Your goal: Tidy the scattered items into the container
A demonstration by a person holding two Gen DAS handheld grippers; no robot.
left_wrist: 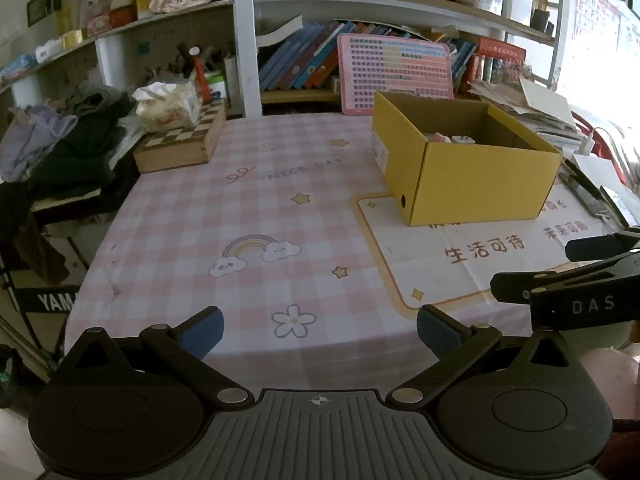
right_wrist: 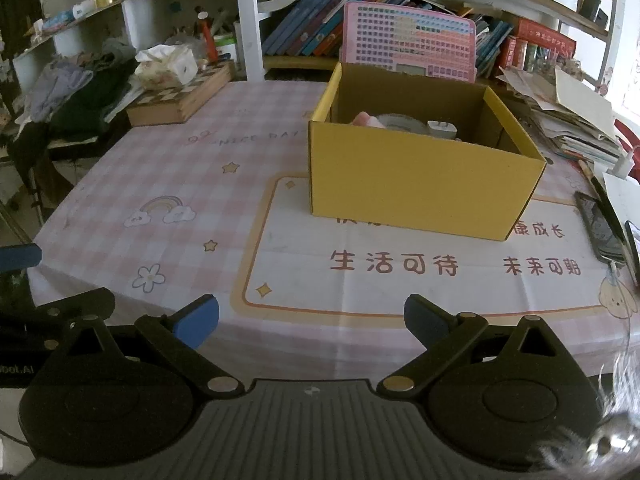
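Observation:
A yellow cardboard box point(left_wrist: 476, 176) stands open on the pink checked tablecloth point(left_wrist: 240, 208); it also shows in the right wrist view point(right_wrist: 416, 184). Inside it lie a pink item point(right_wrist: 366, 119), a round white item point(right_wrist: 400, 123) and a white plug adapter point(right_wrist: 442, 130). My left gripper point(left_wrist: 320, 330) is open and empty, low over the table's near edge, well short of the box. My right gripper point(right_wrist: 312, 320) is open and empty, also near the front edge, facing the box. The right gripper's body point(left_wrist: 568, 284) shows at the right in the left wrist view.
A chessboard box point(left_wrist: 180, 140) with a tissue pack point(left_wrist: 168, 104) sits at the back left beside a heap of clothes point(left_wrist: 68, 136). A pink chart point(right_wrist: 408, 44) leans behind the box. A phone point(right_wrist: 600, 228) and paper stacks point(right_wrist: 568, 120) lie at the right. Bookshelves stand behind.

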